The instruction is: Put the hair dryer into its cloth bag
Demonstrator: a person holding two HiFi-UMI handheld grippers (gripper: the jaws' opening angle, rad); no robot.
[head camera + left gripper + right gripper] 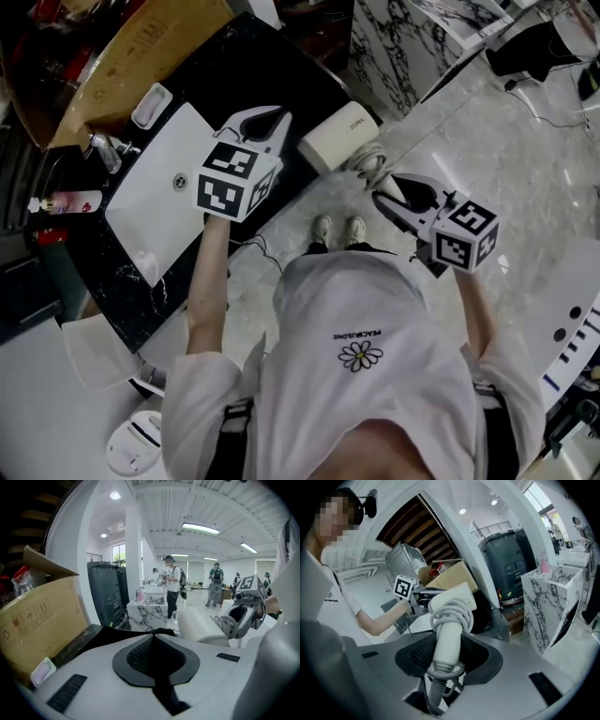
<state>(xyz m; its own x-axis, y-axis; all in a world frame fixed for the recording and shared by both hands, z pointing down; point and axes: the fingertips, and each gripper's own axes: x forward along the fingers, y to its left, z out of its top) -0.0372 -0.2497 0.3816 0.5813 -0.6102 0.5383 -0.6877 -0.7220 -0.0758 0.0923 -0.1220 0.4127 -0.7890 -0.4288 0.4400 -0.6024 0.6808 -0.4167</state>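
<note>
Right claw: the right claw (448, 645) is closed on the handle of the hair dryer (448, 603), with a pad pressing each side.
Hair dryer: it is held in the air, over the floor (487, 159) and just off the edge of the worktop (281, 70). The handle runs down between the jaws and the cream body sits at the far end, past the tips.
Cord: the cord (451, 613) is wound in loops round the handle just below the body, with one more loop low down near the pads.
Left claw: the left claw (155, 637) is raised over the worktop with its jaws brought together and no gap between the pads.
Beyond the left tips: a flat black shape lies there. I cannot tell whether it is cloth or the dark worktop itself.
Worktop: black and glossy, it carries a white basin (155, 211) and a pink bottle (70, 202).
Cardboard box: the cardboard box (150, 47) stands at the far side.
</note>
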